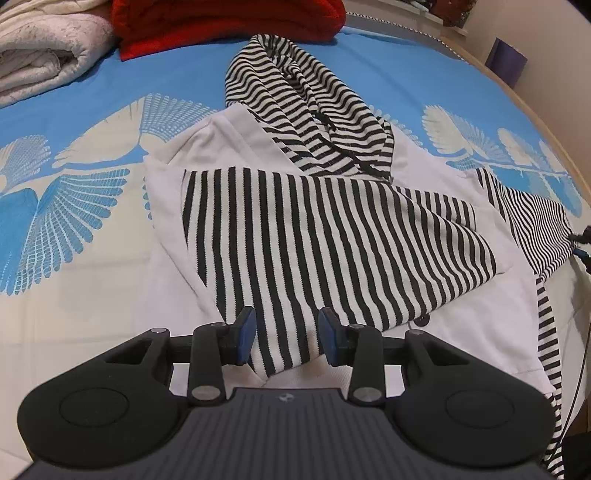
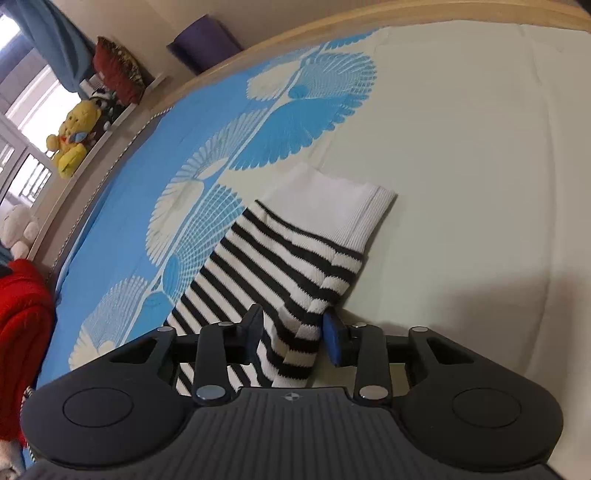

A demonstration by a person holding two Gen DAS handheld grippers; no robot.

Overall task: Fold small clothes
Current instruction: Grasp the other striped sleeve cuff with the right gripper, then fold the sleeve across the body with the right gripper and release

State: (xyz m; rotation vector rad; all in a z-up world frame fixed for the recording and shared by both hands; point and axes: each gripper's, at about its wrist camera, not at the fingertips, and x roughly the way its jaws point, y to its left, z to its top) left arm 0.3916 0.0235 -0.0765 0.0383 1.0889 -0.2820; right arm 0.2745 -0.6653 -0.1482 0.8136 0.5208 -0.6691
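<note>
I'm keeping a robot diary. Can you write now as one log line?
striped hoodie on bed | left gripper: around folded sleeve | right gripper: around other sleeve

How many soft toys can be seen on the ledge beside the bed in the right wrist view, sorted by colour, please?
Yellow: 1, the yellow plush bear.
White: 1, the white plush toy.
Black and white: 1, a small plush, partly hidden.
Total: 3.

Hoodie (image 1: 332, 221): white, black-and-white striped sleeves and hood | Bedsheet (image 1: 92, 92): blue and cream, fan-leaf print | Blanket (image 1: 229, 26): red | Quilt (image 1: 44, 48): off-white | Teddy bear (image 2: 74, 133): yellow | Gripper pads (image 1: 246, 334): blue
</note>
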